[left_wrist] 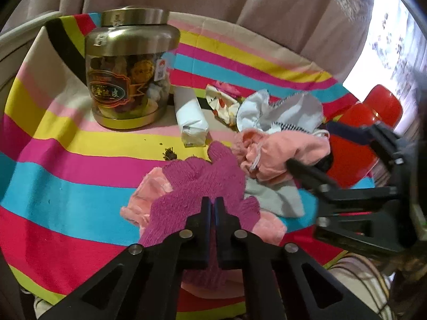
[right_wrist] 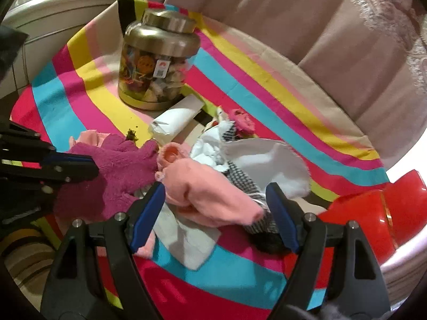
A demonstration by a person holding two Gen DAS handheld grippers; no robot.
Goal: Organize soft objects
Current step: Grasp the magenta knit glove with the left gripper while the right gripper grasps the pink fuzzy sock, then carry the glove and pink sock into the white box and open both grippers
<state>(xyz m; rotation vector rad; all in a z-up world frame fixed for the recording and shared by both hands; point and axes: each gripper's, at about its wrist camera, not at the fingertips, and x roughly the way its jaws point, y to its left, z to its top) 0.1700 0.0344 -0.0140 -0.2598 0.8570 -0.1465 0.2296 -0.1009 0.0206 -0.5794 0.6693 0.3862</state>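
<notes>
A magenta knit glove (left_wrist: 202,184) lies on the striped cloth over a pale pink cloth (left_wrist: 144,194). My left gripper (left_wrist: 212,202) is shut on the glove; it also shows in the right wrist view (right_wrist: 90,166) with the glove (right_wrist: 122,168). My right gripper (right_wrist: 216,189) is open, its fingers on either side of a pink sock (right_wrist: 210,189). The sock (left_wrist: 280,152) lies on a heap with a white cloth (right_wrist: 275,160), a checked sock (right_wrist: 248,184) and a grey-white sock (left_wrist: 277,197).
A glass jar with a metal lid (left_wrist: 128,72) stands at the back left. A white wrapped packet (left_wrist: 190,117) lies beside it. Red plastic containers (right_wrist: 373,213) stand at the right edge. Curtains (right_wrist: 293,26) hang behind the striped table (left_wrist: 66,160).
</notes>
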